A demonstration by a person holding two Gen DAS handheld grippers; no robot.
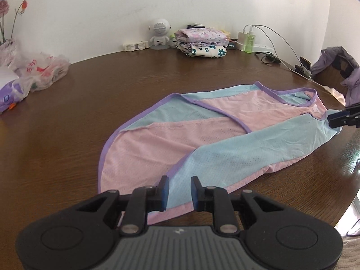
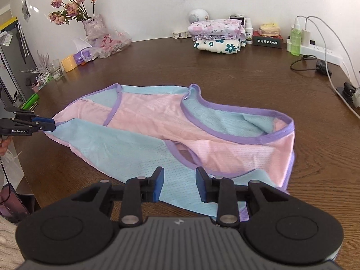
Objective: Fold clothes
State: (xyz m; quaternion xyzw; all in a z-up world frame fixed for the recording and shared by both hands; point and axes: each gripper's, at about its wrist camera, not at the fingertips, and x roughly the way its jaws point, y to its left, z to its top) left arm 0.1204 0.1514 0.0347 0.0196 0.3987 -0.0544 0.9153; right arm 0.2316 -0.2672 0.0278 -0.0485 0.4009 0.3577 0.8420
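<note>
A pink and light-blue mesh vest with purple trim [image 1: 202,130] lies on the brown wooden table [image 1: 90,103], one blue side panel folded over the pink middle. It also shows in the right wrist view [image 2: 180,130]. My left gripper [image 1: 179,191] is open, its fingers spread over the blue panel's hem end. In the right wrist view it [image 2: 50,124] sits at the garment's left tip. My right gripper [image 2: 178,183] is open over the blue panel near the armhole. In the left wrist view it [image 1: 331,120] touches the vest's shoulder end.
A stack of folded floral clothes [image 2: 219,36] sits at the back by the wall, with a round white speaker [image 1: 159,33], a green bottle [image 2: 295,38], a power strip and cables [image 2: 324,51]. Plastic bags [image 1: 38,72] and a flower vase [image 2: 93,25] stand at the left. A purple jacket [image 1: 339,67] hangs at the right.
</note>
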